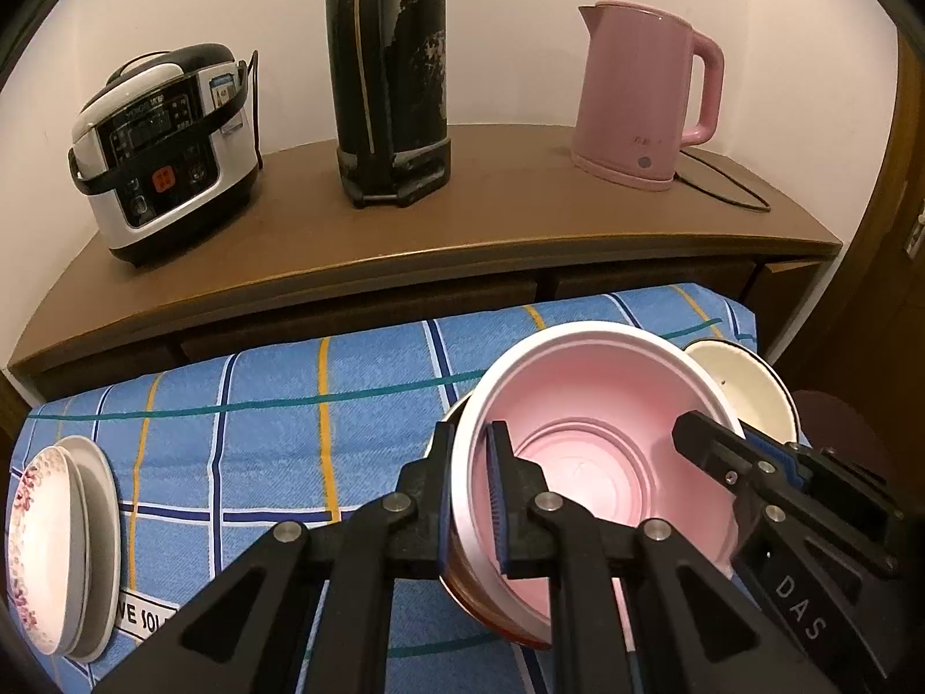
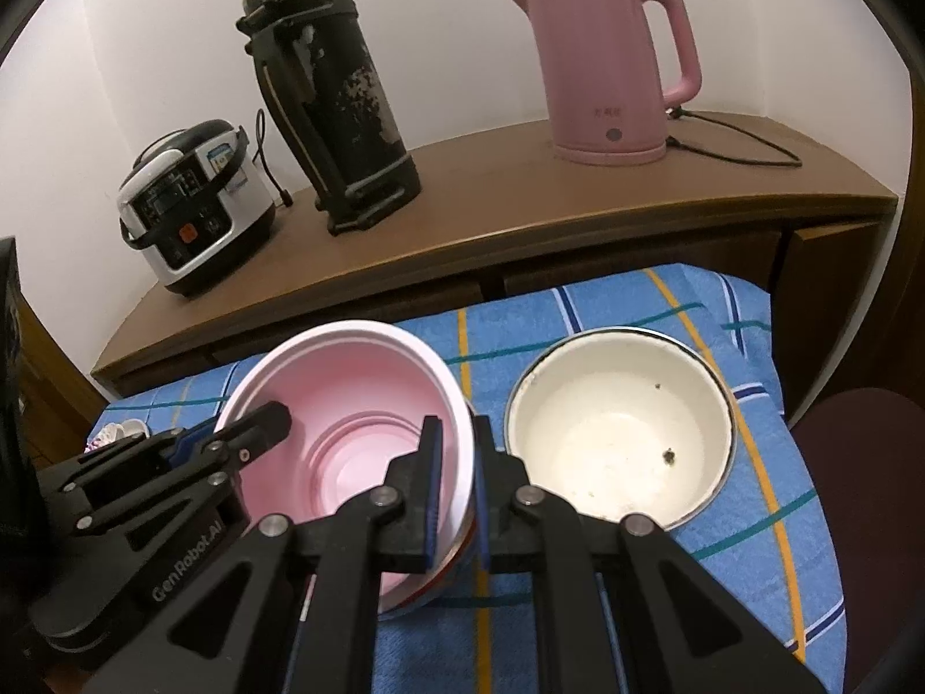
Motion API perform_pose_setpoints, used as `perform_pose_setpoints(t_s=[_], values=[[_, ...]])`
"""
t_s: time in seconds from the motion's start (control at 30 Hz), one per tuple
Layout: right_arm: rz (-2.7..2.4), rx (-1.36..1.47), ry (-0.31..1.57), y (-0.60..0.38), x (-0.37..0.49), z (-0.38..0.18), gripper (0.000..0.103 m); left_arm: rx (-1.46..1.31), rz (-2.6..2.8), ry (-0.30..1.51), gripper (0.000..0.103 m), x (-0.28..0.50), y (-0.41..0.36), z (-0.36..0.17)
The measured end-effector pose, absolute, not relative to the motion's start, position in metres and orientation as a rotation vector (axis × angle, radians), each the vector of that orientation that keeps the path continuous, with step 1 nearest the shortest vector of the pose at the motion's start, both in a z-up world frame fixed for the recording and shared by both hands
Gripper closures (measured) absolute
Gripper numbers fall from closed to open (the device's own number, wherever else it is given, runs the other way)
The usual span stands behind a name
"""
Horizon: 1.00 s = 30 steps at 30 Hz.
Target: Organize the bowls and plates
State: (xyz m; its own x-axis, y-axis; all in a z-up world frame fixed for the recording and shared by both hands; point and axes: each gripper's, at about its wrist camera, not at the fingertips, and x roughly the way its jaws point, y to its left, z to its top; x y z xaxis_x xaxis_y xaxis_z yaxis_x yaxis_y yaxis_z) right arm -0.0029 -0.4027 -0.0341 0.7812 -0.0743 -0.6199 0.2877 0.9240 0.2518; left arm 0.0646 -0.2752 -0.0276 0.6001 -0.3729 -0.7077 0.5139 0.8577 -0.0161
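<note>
Pink bowl point(image 1: 584, 439) pinched at left rim by left gripper point(image 1: 471, 497), at right rim by right gripper point(image 2: 457, 497); cream bowl point(image 2: 618, 428) just right, plates point(image 1: 63, 543) far left.

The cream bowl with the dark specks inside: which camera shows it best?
The right wrist view. There the cream bowl sits fully in sight on the blue checked cloth, with its whole rim and the specks at the bottom showing. In the left wrist view the pink bowl and the right gripper hide most of it.
</note>
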Motion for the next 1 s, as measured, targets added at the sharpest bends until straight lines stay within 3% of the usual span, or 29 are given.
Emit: perform_pose_setpoints(t_s=[0.63,0.77,0.9,1.0], values=[[-0.209,0.291,0.632,-0.392,0.001,-0.039,0.090,0.224,-0.468,0.749,0.089,0.067,-0.272,-0.032],[-0.210,0.280,0.614,-0.390,0.000,-0.036,0.082,0.210,-0.457,0.759,0.088,0.070,-0.268,-0.032],[-0.218,0.285,0.606,-0.391,-0.003,-0.035,0.081,0.209,-0.458,0.754,0.088,0.068,-0.267,-0.031],[-0.222,0.297,0.597,-0.392,-0.007,-0.034,0.081,0.194,-0.455,0.741,0.082,0.064,-0.262,-0.027]])
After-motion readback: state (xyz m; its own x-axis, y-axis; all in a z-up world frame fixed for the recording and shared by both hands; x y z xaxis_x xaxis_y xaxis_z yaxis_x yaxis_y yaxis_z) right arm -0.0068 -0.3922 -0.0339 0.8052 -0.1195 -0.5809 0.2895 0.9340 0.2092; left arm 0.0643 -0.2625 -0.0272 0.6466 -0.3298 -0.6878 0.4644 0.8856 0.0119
